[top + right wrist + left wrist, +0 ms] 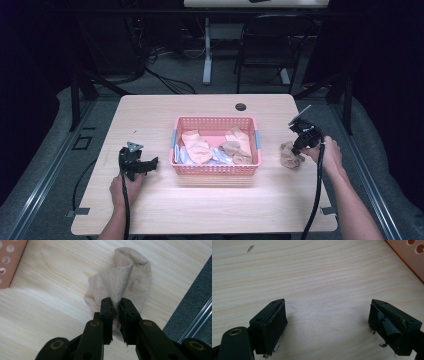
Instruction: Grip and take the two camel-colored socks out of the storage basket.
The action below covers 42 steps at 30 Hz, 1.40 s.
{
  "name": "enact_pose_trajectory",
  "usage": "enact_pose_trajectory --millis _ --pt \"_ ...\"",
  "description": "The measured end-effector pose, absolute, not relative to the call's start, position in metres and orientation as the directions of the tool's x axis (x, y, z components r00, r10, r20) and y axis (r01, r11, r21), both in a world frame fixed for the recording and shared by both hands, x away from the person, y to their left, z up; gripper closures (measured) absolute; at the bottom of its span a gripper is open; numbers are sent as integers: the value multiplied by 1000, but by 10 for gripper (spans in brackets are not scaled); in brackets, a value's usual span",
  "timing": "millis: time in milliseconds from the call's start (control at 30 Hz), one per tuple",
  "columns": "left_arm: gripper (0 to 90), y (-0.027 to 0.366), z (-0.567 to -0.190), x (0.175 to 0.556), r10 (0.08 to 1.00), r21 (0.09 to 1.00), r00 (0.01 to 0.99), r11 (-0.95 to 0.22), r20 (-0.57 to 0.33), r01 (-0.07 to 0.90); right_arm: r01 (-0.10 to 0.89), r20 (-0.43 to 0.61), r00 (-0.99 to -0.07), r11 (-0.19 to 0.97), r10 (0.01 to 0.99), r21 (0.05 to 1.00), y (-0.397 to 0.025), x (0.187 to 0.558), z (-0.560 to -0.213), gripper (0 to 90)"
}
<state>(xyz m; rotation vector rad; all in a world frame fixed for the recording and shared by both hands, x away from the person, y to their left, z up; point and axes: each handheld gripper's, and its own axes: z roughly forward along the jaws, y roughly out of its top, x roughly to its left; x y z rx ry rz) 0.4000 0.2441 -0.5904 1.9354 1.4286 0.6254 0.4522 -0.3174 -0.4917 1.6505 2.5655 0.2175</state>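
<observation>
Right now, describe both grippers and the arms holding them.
Left gripper and right gripper are black, each with two blocky jaws, brass-coloured pivot pins and a trailing black cable. A grey three-cornered plate tops the left. Both forearms are bare, no sleeves.

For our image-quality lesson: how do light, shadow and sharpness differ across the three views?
High view: bright table, dark surroundings, soft basket shadow. Left gripper view: even light, faint shadow between the open left gripper jaws. Right gripper view: sock weave crisp, right gripper slightly soft.
</observation>
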Motion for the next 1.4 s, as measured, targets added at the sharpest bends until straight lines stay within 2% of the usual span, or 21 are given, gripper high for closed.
enact_pose_trajectory --millis 133,300,400,500,567,633,700,767,833,967,1100,1400 --pt "146 244 -590 400 956 734 295 -200 1 648 895 4 -417 410 909 176 -319 451 -489 708" --pt "146 244 -590 400 956 734 294 -200 1 649 885 1 -433 425 901 189 -320 449 -483 494" --pt "146 244 -590 400 956 734 294 -200 1 648 882 9 -426 413 905 228 -319 445 -478 365" --pt "146 244 -590 400 956 734 294 -200 1 649 877 25 -432 414 901 243 -319 444 -475 352" --pt "146 244 -590 400 956 734 294 -200 1 649 868 40 -445 420 895 264 -319 442 -466 292" --pt "146 244 -590 400 956 734 294 -200 1 648 862 42 -455 429 889 270 -319 441 -463 281" --pt "146 244 -590 400 956 734 294 -200 1 649 851 49 -463 428 885 303 -317 440 -458 223" --pt "146 244 -590 400 956 734 294 -200 0 649 842 50 -470 430 881 326 -315 438 -451 203" --pt "146 244 -590 400 956 734 295 -201 1 649 818 64 -481 422 874 390 -310 434 -442 156" --pt "146 244 -590 400 956 734 294 -200 1 649 786 68 -512 434 856 441 -303 431 -435 127" --pt "146 244 -590 400 956 734 294 -200 1 649 762 66 -526 436 848 478 -289 429 -430 5" --pt "146 244 -590 400 956 734 294 -200 1 649 699 51 -591 480 805 531 -255 429 -424 0"
